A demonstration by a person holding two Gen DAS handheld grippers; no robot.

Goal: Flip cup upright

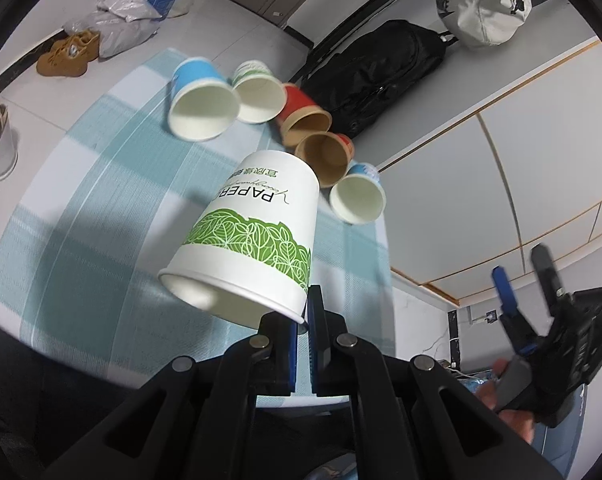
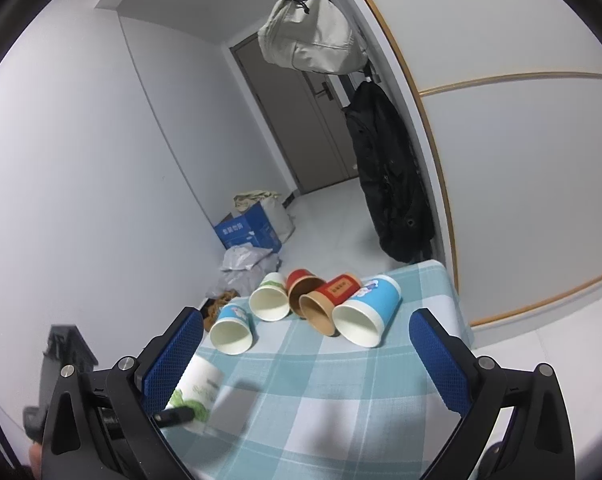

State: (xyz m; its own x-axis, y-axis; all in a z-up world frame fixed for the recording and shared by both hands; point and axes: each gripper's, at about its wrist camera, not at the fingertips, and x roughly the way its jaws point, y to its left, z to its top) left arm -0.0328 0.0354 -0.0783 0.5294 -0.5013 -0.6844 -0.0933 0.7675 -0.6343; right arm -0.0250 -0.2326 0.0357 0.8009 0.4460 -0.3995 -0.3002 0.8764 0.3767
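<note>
My left gripper (image 1: 301, 312) is shut on the rim of a white paper cup with green leaf print (image 1: 257, 236). It holds the cup above the table, tilted, mouth toward me and base pointing away. The same cup (image 2: 199, 390) shows at the lower left of the right wrist view, pinched by the left gripper's fingers (image 2: 177, 416). My right gripper (image 2: 307, 356) is open and empty above the checked tablecloth (image 2: 341, 392). It also shows at the right of the left wrist view (image 1: 521, 276).
Several cups lie on their sides at the far end of the table: a blue one (image 1: 199, 106), a white and green one (image 1: 257, 94), two red and brown ones (image 1: 305, 118), and a small blue one (image 1: 357, 196). A black bag (image 1: 381, 76) hangs beyond the table.
</note>
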